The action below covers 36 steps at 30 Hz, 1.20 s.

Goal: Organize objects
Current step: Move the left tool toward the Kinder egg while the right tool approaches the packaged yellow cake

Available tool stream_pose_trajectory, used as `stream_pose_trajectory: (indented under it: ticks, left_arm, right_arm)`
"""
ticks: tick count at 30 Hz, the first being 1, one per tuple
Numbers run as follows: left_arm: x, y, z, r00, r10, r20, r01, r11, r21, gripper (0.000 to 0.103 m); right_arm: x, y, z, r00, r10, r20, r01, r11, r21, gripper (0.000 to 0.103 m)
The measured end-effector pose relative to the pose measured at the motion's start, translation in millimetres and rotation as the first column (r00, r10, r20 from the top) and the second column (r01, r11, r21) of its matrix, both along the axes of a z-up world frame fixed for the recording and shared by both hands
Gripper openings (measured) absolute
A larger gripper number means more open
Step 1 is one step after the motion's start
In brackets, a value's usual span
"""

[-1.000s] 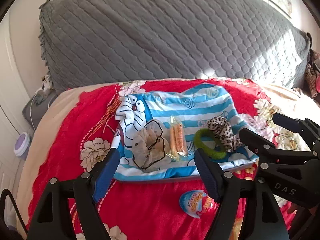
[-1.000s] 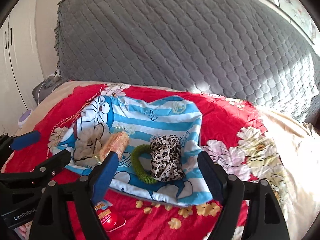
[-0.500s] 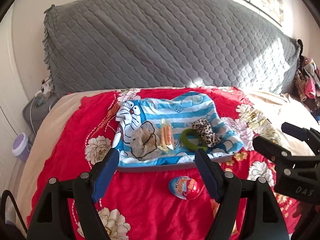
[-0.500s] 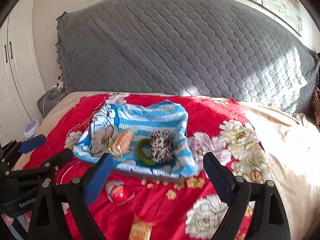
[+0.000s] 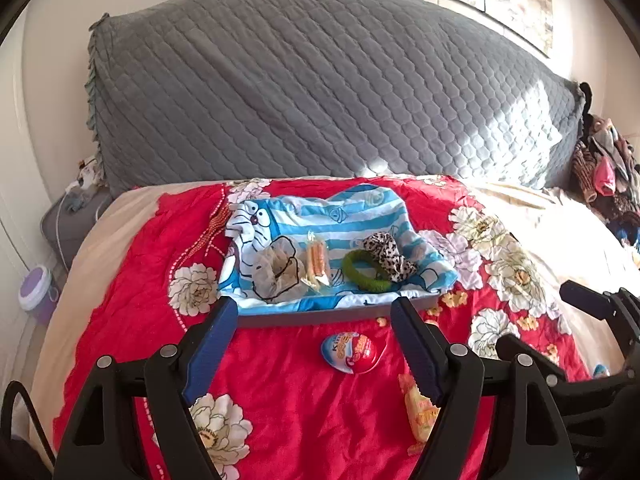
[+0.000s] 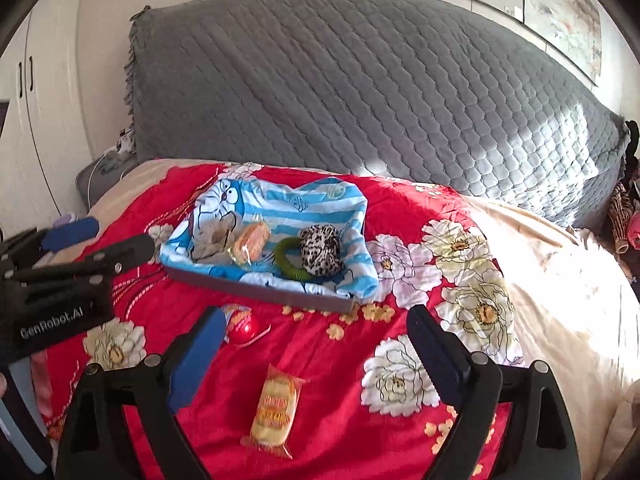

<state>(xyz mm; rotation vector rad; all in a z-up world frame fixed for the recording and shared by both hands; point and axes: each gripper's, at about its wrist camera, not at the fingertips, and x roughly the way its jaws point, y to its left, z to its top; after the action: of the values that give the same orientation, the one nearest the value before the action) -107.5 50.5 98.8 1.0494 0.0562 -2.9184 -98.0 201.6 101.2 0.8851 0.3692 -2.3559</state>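
2 empty grippers have drawn back from the grey tray lined with blue-striped cartoon cloth [image 5: 320, 316], so more red floral bedspread [image 5: 280, 400] now shows. From the left, the left gripper [image 5: 316, 346] hangs with jaws wide, nothing between them; the red-and-white foil chocolate egg [image 5: 352, 354] and yellow wrapped snack cake [image 6: 275, 410] lie outside the tray; the right gripper [image 6: 318, 356], jaws wider than before, looks poised to collect them.
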Motion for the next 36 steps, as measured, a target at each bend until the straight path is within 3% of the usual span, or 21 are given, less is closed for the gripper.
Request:
stream_pose_trajectory:
  ticks: [19, 36]
  left_arm:
    - [28.5, 18.1, -11.6, 1.0, -0.028, 0.014, 0.029, 1.0, -0.011, 0.08]
    - [8.6, 15.9, -49.8, 0.997, -0.022, 0.075, 0.021, 1.0, 0.011, 0.08]
  right_arm:
    - [33.9, 25.3, -31.0, 0.999, -0.001, 0.054, -0.002, 0.999, 0.054, 0.092]
    - [34.7, 9.2, -70.6, 0.993, 0.021, 0.117, -0.038, 0.99, 0.138, 0.099]
